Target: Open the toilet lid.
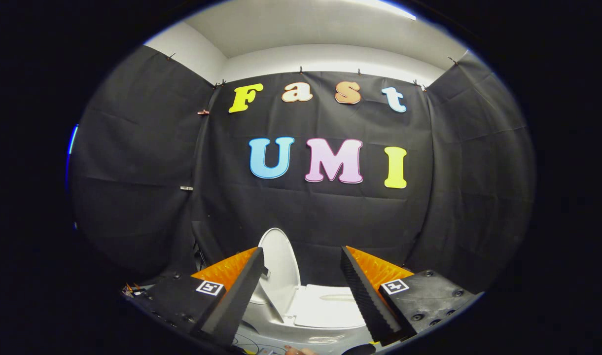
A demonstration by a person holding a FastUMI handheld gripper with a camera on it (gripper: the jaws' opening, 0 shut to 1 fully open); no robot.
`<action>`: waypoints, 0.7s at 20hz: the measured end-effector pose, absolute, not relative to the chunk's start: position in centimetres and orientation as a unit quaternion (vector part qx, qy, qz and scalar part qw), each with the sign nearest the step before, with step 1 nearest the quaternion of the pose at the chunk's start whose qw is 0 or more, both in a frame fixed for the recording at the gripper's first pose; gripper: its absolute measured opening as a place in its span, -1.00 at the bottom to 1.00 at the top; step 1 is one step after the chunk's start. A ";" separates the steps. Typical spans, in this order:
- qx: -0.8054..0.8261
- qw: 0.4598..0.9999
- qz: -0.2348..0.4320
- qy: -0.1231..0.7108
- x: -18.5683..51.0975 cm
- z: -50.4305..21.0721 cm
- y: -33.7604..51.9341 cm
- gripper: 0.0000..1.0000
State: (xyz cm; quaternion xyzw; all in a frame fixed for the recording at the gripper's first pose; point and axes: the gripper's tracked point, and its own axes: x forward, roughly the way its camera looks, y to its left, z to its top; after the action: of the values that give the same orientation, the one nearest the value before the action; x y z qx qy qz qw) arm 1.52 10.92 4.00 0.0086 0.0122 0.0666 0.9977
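Observation:
A white toilet point(325, 308) stands below and ahead of me, against the black cloth wall. Its lid point(280, 264) is raised, standing upright, just beyond my left finger. The seat and bowl lie flat to the right of the lid, seen through the gap between my fingers. My gripper point(303, 256) is open, its fingers spread wide with nothing between them. It hovers above the toilet and touches neither the lid nor the seat.
Black cloth walls close in the booth behind the toilet and on both sides. Some cables and small items point(133, 290) lie low beside my left finger. A bit of a person's hand point(301, 351) shows beneath the gripper.

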 end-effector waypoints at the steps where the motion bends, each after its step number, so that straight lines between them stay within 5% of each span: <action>1: 0.010 0.998 0.066 0.013 1.5 4.0 10.8 0.99; 14: 0.014 0.997 0.074 0.018 1.9 3.5 11.4 1.00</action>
State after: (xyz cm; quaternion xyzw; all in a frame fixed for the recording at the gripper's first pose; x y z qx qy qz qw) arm 1.89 11.40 3.48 0.0142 0.0182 0.0737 0.9970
